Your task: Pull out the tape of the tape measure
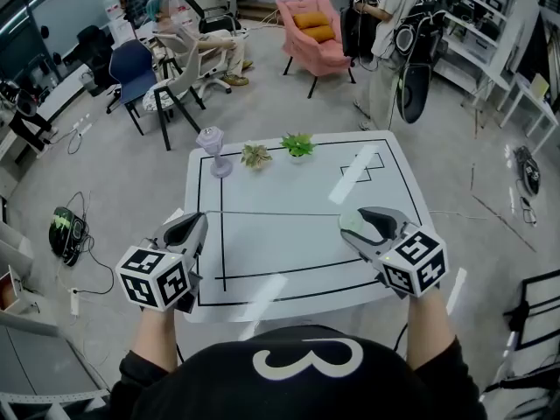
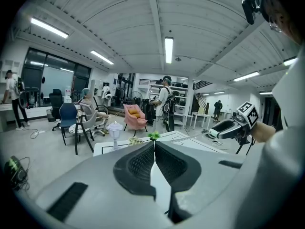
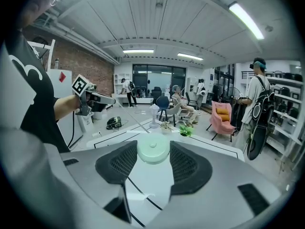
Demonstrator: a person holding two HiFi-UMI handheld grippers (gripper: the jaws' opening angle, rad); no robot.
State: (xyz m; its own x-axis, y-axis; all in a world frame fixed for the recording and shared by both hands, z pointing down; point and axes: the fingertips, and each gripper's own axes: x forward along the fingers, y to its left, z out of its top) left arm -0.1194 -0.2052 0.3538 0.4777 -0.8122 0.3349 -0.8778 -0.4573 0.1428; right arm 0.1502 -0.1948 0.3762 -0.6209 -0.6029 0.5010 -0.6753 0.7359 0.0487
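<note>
A pale green round tape measure (image 3: 153,150) sits between the pads of my right gripper (image 1: 359,220), which is shut on it above the right part of the white table (image 1: 297,182). Its thin tape (image 1: 271,213) stretches leftward across the table to my left gripper (image 1: 194,223), whose jaws are pressed together on the tape's end. In the left gripper view the jaws meet at the left gripper (image 2: 154,144), and the right gripper (image 2: 228,128) shows off to the right. The right gripper view shows the left gripper (image 3: 102,99) held out at the left.
At the table's far edge stand a small white lamp-shaped ornament (image 1: 213,147) and two little potted plants (image 1: 256,155) (image 1: 297,144). Black lines mark the tabletop. Beyond are a pink armchair (image 1: 313,29), office chairs, a seated person and a standing person (image 1: 394,24).
</note>
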